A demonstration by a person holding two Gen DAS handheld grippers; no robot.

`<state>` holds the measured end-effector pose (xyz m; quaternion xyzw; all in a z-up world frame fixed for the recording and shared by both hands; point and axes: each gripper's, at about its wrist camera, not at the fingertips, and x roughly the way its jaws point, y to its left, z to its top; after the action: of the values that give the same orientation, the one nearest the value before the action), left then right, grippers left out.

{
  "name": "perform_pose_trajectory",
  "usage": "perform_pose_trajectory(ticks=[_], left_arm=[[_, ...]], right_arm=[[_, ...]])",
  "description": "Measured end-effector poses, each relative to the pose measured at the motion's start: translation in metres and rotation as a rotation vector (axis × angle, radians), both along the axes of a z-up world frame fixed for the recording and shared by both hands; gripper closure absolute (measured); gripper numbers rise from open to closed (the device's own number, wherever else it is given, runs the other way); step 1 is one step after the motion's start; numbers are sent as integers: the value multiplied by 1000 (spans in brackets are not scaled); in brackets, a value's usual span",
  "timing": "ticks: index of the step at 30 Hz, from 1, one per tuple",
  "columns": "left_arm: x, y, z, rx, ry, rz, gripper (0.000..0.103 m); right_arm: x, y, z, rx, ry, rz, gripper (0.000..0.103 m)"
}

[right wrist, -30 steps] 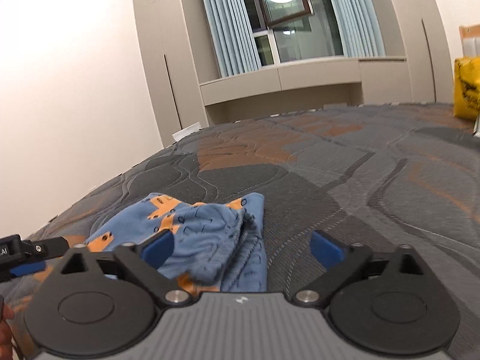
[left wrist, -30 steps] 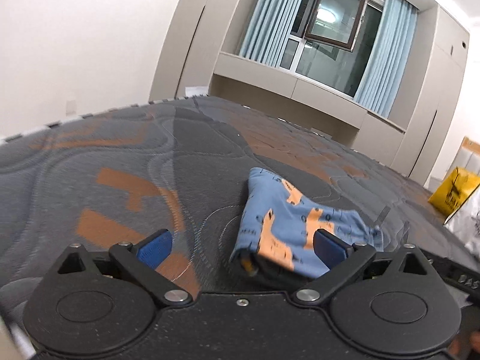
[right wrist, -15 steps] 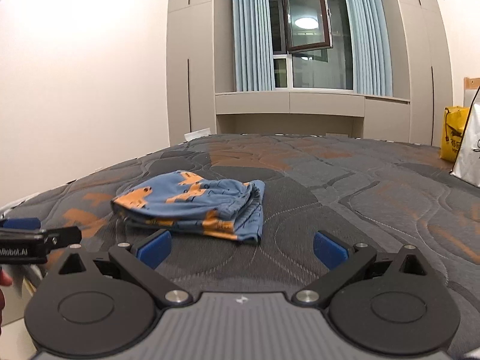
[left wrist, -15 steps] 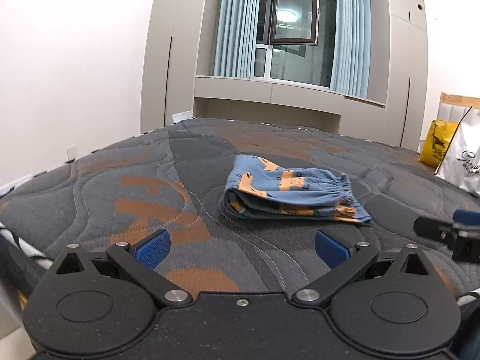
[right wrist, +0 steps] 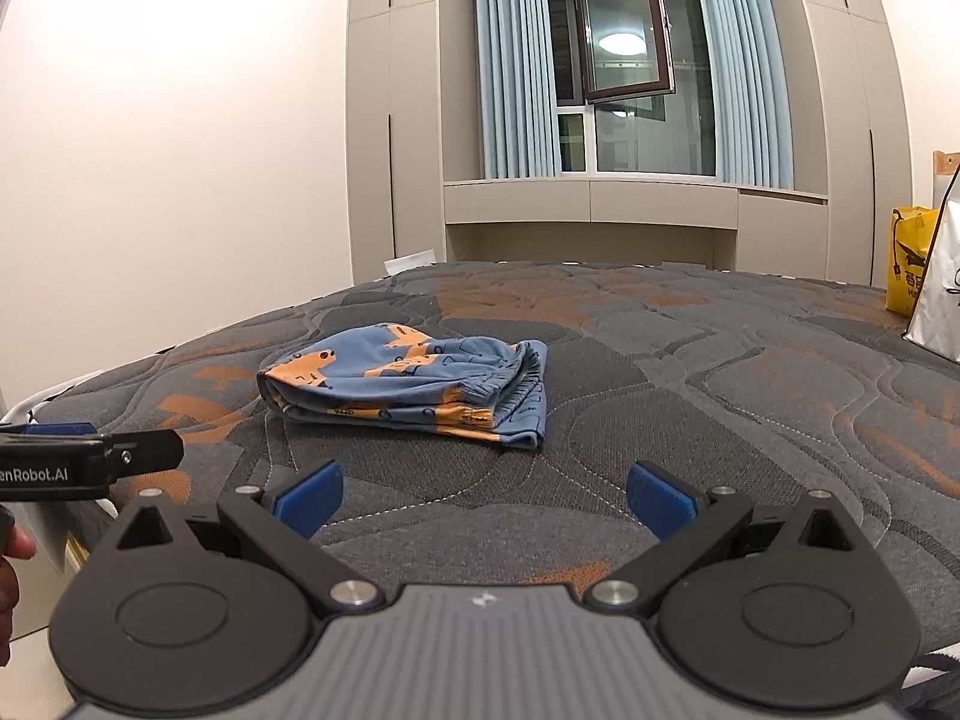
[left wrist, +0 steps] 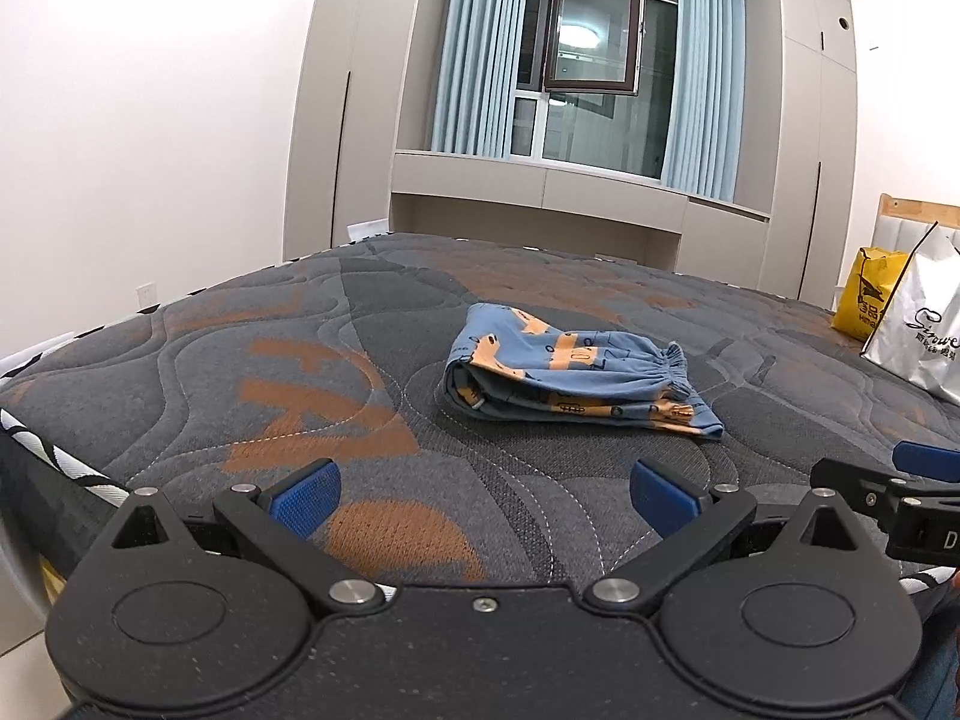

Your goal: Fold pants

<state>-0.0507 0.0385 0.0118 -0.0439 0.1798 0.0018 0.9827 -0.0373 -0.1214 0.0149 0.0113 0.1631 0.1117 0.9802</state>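
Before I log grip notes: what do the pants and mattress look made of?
Pants: soft matte knit, likely cotton; limp folds, gathered elastic waistband. Mattress: quilted woven fabric, matte; stitched curving seams, padded puffs.

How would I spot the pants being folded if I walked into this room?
Look at the big dark grey and orange quilted mattress facing the window. Near its middle lies a small folded bundle, the pants. They are the only blue cloth there, printed with orange shapes, unlike the yellow bag and white bag at the far right.
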Motion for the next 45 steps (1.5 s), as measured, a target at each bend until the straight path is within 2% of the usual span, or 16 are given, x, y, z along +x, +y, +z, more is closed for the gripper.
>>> perform_pose_trajectory(ticks=[23,28,34,45], left_arm=[[6,-4,-1,0,21,-7,1],[11,-6,0,8,50,17,1],[10,-4,-1,-17,38,4,1],[12,-7,-2,1,34,4,1]], right_arm=[[4,-6,-2,3,7,-10,0],[5,-6,-3,5,10,-11,0],[6,-7,-4,6,12,-13,0],[11,-6,-8,9,25,-13,0]])
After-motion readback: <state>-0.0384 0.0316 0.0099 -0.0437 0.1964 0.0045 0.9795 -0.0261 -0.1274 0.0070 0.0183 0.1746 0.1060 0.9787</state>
